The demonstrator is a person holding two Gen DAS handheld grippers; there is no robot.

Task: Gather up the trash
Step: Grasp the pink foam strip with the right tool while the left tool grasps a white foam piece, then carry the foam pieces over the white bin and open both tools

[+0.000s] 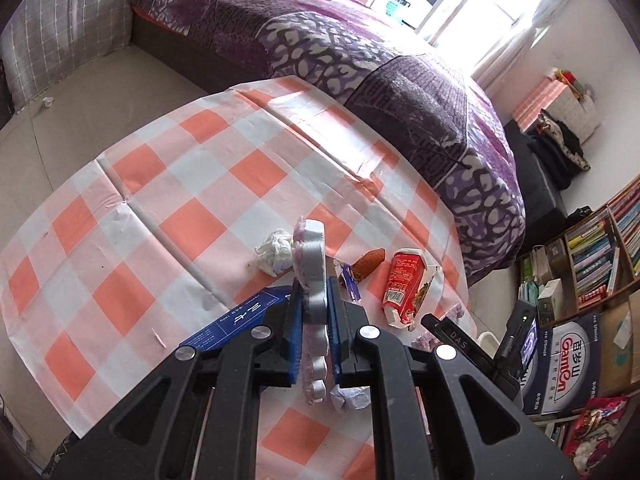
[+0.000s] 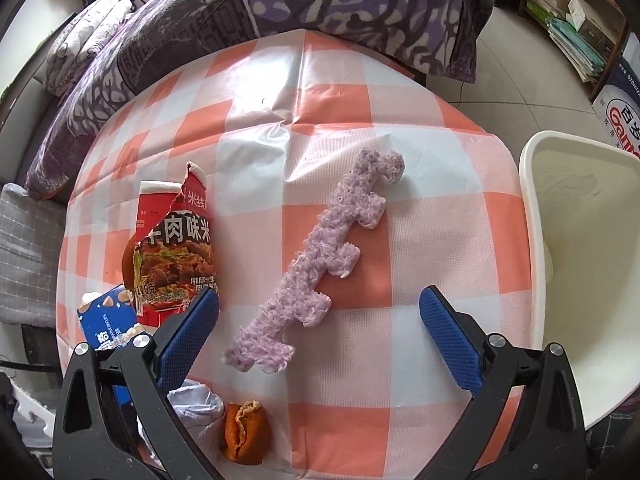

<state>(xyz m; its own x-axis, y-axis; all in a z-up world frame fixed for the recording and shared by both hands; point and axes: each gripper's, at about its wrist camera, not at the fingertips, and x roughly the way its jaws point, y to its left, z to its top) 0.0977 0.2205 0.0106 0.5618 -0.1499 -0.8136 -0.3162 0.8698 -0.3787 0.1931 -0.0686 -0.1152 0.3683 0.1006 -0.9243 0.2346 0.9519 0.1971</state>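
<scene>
My left gripper (image 1: 314,300) is shut on a purple-and-white fuzzy foam strip (image 1: 311,268), held upright on edge above the checked tablecloth (image 1: 160,184). Around it lie a crumpled white tissue (image 1: 275,251), a blue wrapper (image 1: 236,316), a small wrapper (image 1: 349,280), an orange peel (image 1: 368,263), a red noodle packet (image 1: 404,280) and a paper ball (image 1: 350,397). My right gripper (image 2: 319,316) is open over another purple fuzzy strip (image 2: 320,264) lying flat. Beside it lie the red noodle packet (image 2: 176,248), a blue wrapper (image 2: 108,320), an orange peel (image 2: 244,434) and crumpled plastic (image 2: 198,406).
A white bin (image 2: 580,264) stands right of the table. A bed with a purple quilt (image 1: 360,60) lies behind the table. Bookshelves (image 1: 592,256) and a cardboard box (image 1: 568,364) stand on the floor at right. A grey checked sofa (image 1: 60,32) is at far left.
</scene>
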